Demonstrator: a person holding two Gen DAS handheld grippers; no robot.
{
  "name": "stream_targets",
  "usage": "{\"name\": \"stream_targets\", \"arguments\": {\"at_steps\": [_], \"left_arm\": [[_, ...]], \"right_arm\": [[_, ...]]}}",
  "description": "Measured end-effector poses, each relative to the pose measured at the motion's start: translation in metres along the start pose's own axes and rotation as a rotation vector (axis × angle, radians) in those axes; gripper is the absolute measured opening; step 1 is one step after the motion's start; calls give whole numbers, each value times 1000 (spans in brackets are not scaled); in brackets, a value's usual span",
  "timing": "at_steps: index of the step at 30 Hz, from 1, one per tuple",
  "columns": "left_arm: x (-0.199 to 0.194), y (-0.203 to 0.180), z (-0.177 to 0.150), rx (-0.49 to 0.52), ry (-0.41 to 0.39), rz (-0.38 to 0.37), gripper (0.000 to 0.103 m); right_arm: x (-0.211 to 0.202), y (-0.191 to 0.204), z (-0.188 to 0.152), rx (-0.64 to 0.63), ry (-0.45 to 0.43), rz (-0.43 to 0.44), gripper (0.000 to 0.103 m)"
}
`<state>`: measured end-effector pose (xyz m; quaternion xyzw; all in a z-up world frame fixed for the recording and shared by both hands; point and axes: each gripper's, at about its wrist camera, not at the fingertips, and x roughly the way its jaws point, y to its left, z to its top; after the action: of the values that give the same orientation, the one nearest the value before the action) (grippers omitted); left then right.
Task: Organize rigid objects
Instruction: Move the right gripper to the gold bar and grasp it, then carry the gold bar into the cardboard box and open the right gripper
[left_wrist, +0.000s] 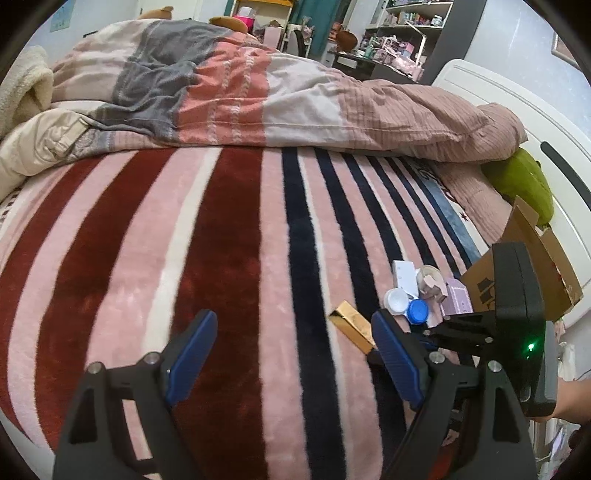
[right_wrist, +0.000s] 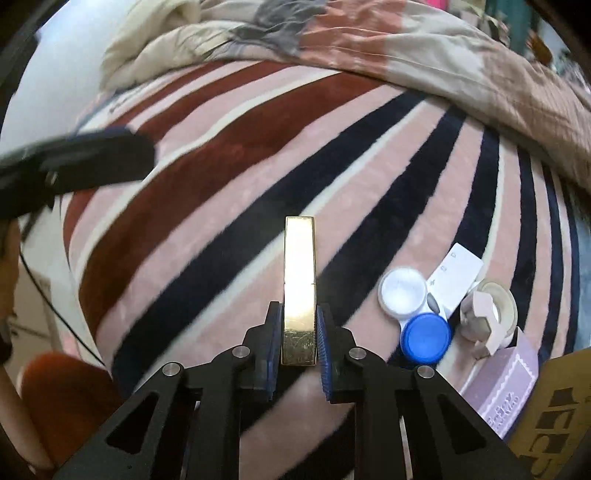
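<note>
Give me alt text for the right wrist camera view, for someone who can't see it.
The right gripper is clamped on a shiny gold rectangular box, held above a pink, red and navy striped blanket. To its right lie a white-and-blue contact lens case, a white card and a lilac box.

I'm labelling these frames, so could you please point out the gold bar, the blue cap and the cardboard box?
gold bar (right_wrist: 299, 280): right wrist view, middle of its top face.
blue cap (right_wrist: 426, 338): right wrist view, centre of its top.
cardboard box (left_wrist: 480, 284): left wrist view, its printed side wall.
</note>
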<state>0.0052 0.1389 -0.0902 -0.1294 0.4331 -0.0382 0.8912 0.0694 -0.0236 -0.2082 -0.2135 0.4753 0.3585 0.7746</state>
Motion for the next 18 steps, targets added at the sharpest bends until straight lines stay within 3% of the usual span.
{"name": "stream_targets", "arguments": {"at_steps": [7,11,15,18], "left_arm": [[14,4,-1,-18,37,-6,83],[18,5,1,-41,44,-77,83],[6,-16,10,8,2,-209,80],[-10,-42,22,51,-45,-343,67]], "right_arm": [[14,-1,3,28,-16,-4,14],[7,0,3,12,-53,-27,13],[-28,0,2,-6,-125,-16,13],[-67,0,0,-23,-194,-5,13]]}}
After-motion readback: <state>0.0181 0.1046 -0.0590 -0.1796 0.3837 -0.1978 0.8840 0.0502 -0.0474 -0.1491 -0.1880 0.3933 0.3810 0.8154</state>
